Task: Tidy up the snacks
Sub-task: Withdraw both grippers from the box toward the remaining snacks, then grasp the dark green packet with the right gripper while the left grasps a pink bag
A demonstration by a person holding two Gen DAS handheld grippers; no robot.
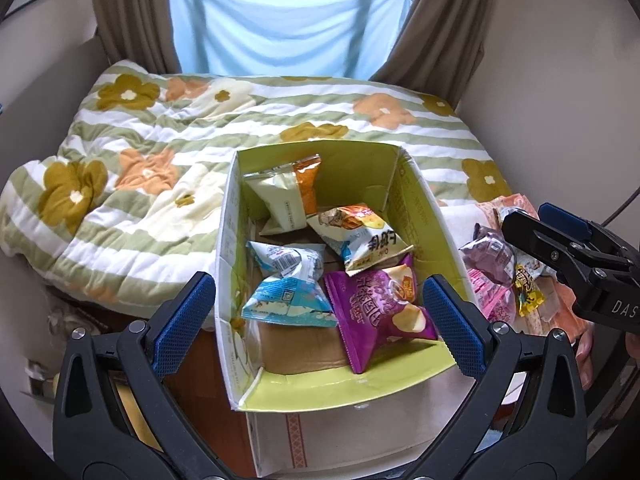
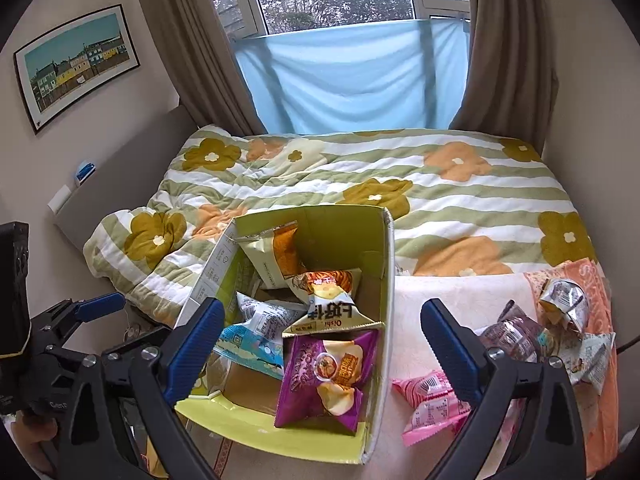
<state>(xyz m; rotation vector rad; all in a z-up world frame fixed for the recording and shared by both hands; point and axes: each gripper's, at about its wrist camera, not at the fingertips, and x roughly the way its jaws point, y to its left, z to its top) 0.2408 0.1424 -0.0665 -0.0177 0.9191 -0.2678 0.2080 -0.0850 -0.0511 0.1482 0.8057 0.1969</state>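
1. The left gripper (image 1: 320,320) is spread wide and empty above the near end of the box (image 1: 420,188).
2. The right gripper (image 2: 324,348) is also wide and empty, straddling the box's right wall.
3. Inside lie a purple chip bag (image 2: 328,376), a blue packet (image 1: 288,300) and others.
4. More snacks, including a pink packet (image 2: 428,404), sit right of the box.
5. Beyond is a flowered quilt (image 1: 160,128).
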